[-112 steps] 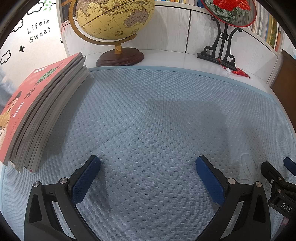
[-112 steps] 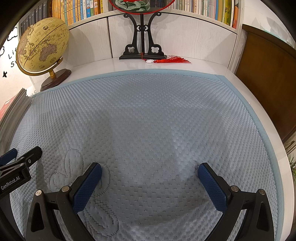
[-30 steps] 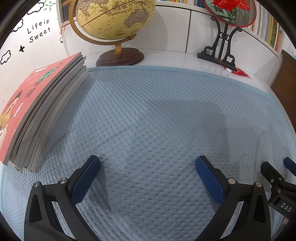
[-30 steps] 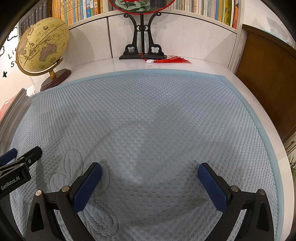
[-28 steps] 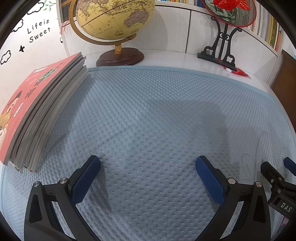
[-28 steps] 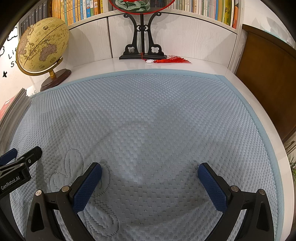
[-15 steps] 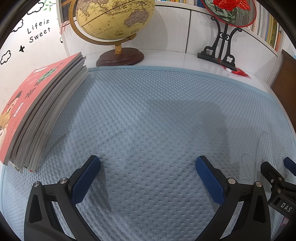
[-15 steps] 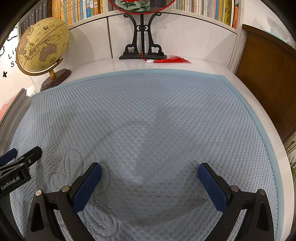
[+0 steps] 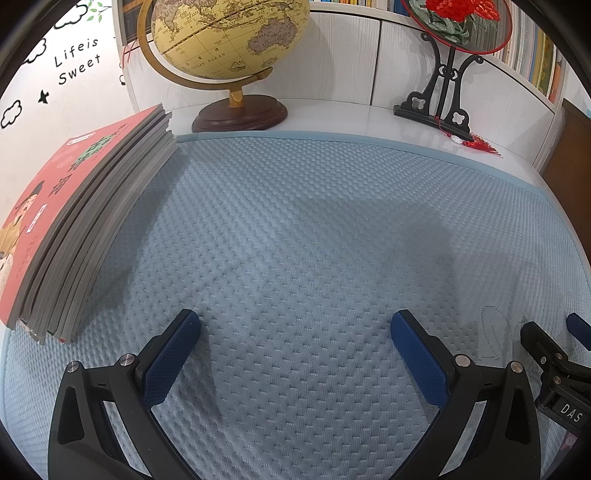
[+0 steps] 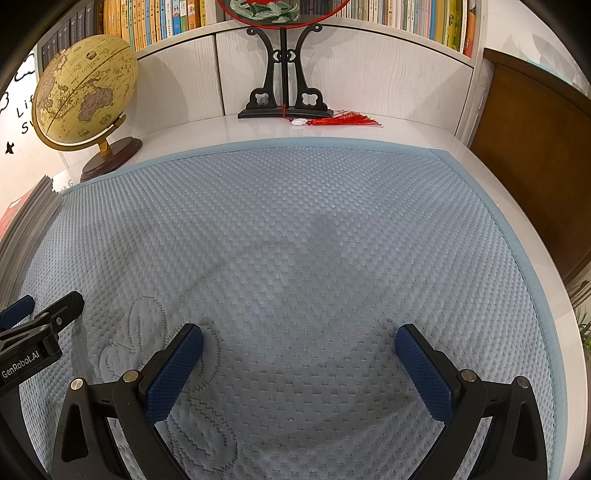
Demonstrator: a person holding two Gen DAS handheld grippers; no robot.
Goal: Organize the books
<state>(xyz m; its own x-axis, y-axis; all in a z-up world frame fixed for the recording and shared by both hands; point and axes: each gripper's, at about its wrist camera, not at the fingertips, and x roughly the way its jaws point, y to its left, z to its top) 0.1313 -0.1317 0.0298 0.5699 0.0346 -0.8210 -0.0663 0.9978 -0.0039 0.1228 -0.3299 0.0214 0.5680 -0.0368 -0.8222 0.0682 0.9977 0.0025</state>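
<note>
A stack of several thin books point(image 9: 79, 218) with a red cover on top lies flat at the left edge of the blue quilted mat point(image 9: 314, 229); its far corner shows in the right wrist view as grey page edges point(image 10: 26, 221). My left gripper point(image 9: 295, 325) hangs open over the mat's front, to the right of the stack, with nothing between its blue pads. My right gripper point(image 10: 299, 341) is open too, over bare mat point(image 10: 314, 229). Each gripper sees the tip of the other at its frame edge.
A globe point(image 9: 225, 40) on a wooden base stands at the back left on the white desk. A black stand with a round red embroidered fan point(image 10: 284, 92) and a red tassel point(image 10: 347, 120) sits at the back. Shelved books point(image 10: 155, 18) line the wall. A brown wooden panel point(image 10: 535, 177) rises right.
</note>
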